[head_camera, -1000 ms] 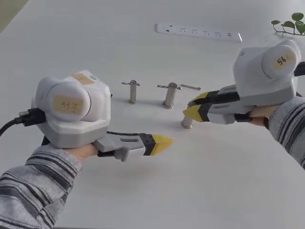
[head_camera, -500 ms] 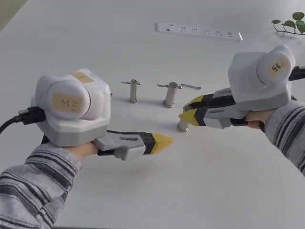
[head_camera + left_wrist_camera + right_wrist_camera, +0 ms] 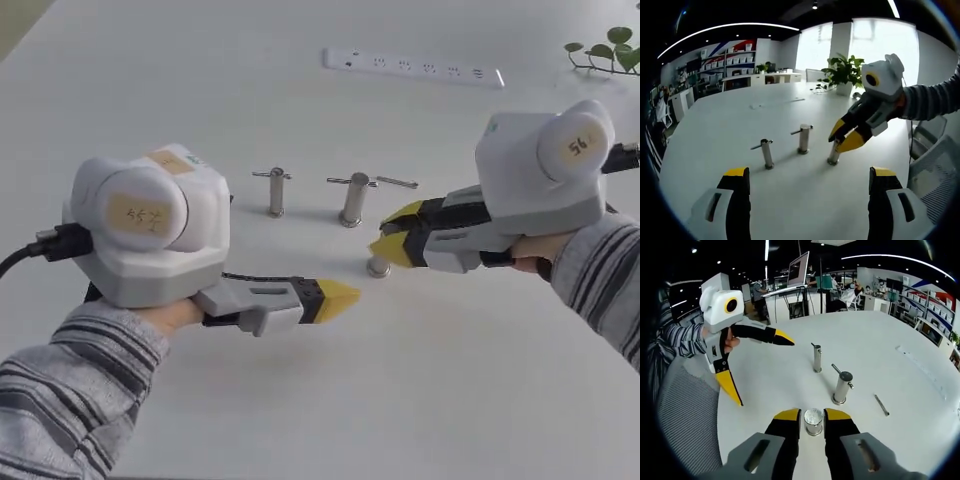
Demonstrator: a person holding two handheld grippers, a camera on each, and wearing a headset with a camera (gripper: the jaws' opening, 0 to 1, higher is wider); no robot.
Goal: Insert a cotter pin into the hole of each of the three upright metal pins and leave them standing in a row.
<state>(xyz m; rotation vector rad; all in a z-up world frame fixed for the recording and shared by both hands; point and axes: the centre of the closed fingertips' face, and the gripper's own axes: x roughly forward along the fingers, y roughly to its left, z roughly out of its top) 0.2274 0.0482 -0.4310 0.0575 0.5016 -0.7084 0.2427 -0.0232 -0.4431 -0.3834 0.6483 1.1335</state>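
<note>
The right tongs (image 3: 812, 416) grip the bare silver metal pin (image 3: 813, 424) nearest in the row, apparently steadying it. The left tongs (image 3: 340, 297) are wide open and empty. A loose thin cotter pin (image 3: 398, 182) lies far right on the white surface (image 3: 450, 380).

Polished metal pin (image 3: 813, 421), smooth matt white tabletop (image 3: 420, 390), smooth yellow-and-grey plastic right tool (image 3: 390, 236), striped knit cloth sleeve (image 3: 60, 400).

Bright, even light on the white table (image 3: 320, 400); shadows soft and faint. Window (image 3: 880, 40) glares upper right in left gripper view; fisheye edges bend.
</note>
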